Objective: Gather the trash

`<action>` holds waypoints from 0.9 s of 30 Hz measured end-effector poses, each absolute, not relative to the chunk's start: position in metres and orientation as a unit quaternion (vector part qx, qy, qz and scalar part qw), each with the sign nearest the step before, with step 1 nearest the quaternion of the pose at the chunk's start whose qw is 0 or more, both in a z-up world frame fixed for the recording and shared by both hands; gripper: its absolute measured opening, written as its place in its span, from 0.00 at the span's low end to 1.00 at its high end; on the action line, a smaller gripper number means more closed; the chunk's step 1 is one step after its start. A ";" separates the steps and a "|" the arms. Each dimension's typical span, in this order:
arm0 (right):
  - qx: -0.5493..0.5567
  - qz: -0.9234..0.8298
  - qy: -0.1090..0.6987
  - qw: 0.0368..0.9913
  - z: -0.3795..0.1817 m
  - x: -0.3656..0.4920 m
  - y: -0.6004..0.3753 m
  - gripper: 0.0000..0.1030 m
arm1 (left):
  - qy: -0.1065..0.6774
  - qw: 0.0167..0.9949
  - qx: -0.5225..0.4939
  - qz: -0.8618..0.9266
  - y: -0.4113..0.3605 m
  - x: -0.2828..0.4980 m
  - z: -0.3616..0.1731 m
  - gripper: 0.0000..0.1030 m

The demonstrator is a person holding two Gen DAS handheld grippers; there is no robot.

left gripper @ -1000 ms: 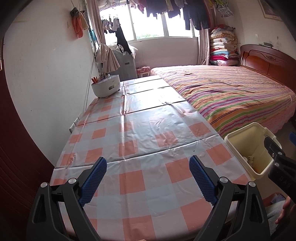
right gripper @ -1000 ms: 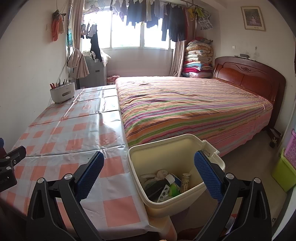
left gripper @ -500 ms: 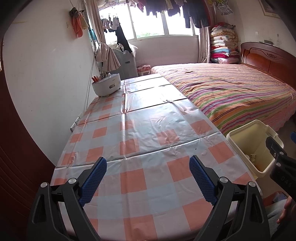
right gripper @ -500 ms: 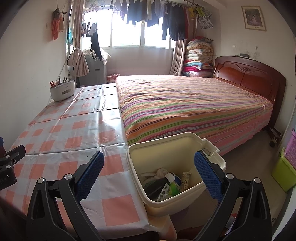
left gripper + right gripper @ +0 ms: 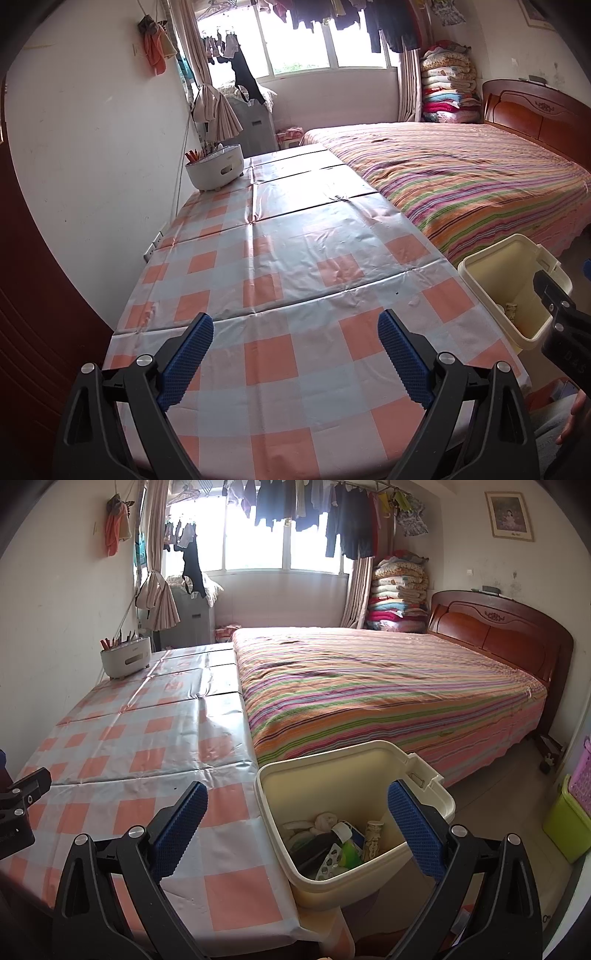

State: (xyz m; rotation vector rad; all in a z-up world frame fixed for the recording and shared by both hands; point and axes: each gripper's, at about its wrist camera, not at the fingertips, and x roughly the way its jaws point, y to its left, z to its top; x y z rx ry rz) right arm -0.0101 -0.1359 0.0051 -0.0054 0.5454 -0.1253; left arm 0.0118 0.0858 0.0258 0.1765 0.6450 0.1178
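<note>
Both claws are spread apart and hold nothing: the left gripper (image 5: 295, 345) hangs at lower centre over the bare checked cloth (image 5: 280, 258), the right gripper (image 5: 297, 814) over the bin (image 5: 424, 801) at lower right, where the trash (image 5: 332, 843) already lies, suggesting collection is about finished.

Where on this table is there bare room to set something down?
Nearly the whole checked tablecloth is bare, from the near edge under the left gripper to the white holder at the far wall corner. The beige bin off the right edge already holds trash; the right gripper hangs open over its rim.
</note>
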 end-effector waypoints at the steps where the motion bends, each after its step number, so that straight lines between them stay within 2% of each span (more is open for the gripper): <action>1: -0.003 -0.062 0.269 0.961 0.005 -0.010 -0.135 0.94 | 0.316 0.943 0.088 0.058 0.086 0.012 0.025 0.86; 27: 0.006 -0.066 0.269 0.961 0.007 -0.014 -0.145 0.94 | 0.317 0.942 0.095 0.057 0.079 0.012 0.026 0.86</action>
